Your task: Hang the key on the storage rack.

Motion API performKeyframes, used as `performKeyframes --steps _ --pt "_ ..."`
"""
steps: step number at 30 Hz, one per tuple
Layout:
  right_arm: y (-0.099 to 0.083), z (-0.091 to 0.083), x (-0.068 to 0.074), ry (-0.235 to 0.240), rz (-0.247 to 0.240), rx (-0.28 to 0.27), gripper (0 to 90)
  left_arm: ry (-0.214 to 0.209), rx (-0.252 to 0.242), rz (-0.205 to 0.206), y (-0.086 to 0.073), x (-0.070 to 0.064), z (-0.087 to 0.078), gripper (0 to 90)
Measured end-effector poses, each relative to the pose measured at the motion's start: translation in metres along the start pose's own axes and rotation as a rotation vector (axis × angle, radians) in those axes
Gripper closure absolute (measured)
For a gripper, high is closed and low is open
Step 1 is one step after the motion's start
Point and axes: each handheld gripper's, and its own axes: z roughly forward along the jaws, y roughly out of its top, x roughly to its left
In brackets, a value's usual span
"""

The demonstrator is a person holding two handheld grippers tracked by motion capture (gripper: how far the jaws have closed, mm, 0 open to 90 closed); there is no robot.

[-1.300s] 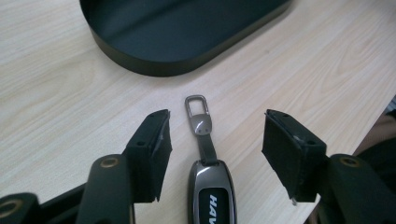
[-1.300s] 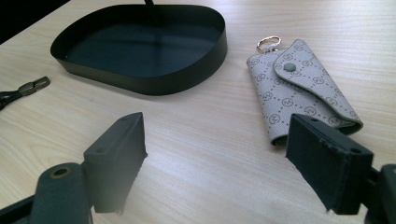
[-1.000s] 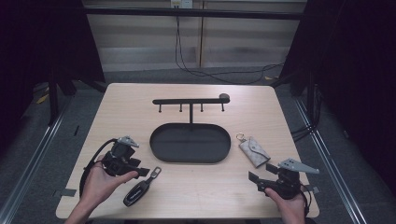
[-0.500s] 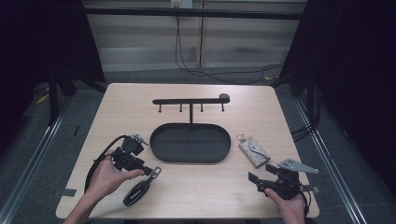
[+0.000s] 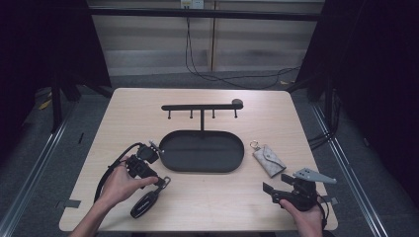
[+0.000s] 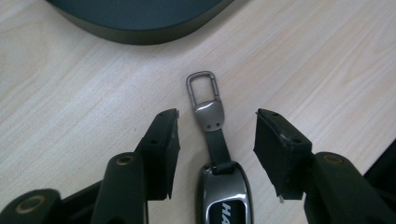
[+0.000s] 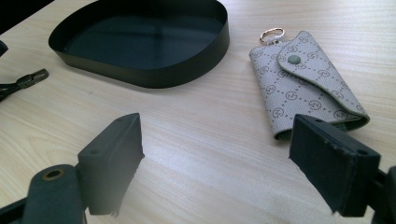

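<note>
Table (image 6: 303,56): pale wood-grain laminate, smooth, low sheen. Key fob (image 6: 226,196): glossy dark plastic face, polished metal surround, matt black strap, brushed metal clip. Tray (image 7: 140,39): black sheet metal, satin, faint reflections inside. Key pouch (image 7: 306,81): grey coated fabric, printed pattern, metal snap and ring. Left gripper (image 6: 217,140) pads: matt black rubber, edges worn.

Key fob (image 6: 225,196) black-silver; tray (image 5: 201,150) black; pouch (image 7: 306,81) grey — monogram-patterned.
</note>
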Motion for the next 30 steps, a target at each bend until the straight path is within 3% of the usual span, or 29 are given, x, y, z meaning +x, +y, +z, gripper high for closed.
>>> performKeyframes --steps 14,19,23,30 --pt "0.0 0.001 0.0 0.0 -0.001 0.008 17.2 -0.006 0.092 0.003 0.01 0.003 0.023 60.6" --pt "0.0 0.002 0.0 -0.003 0.0 0.01 17.1 -0.004 0.113 0.009 0.013 0.0 0.03 60.2" --pt "0.0 0.002 0.0 -0.002 0.002 0.013 17.2 0.029 0.148 0.018 0.016 -0.005 0.037 60.2" --pt "0.0 0.002 0.0 -0.001 -0.002 0.014 17.1 0.058 0.157 0.018 0.019 -0.006 0.041 63.1"
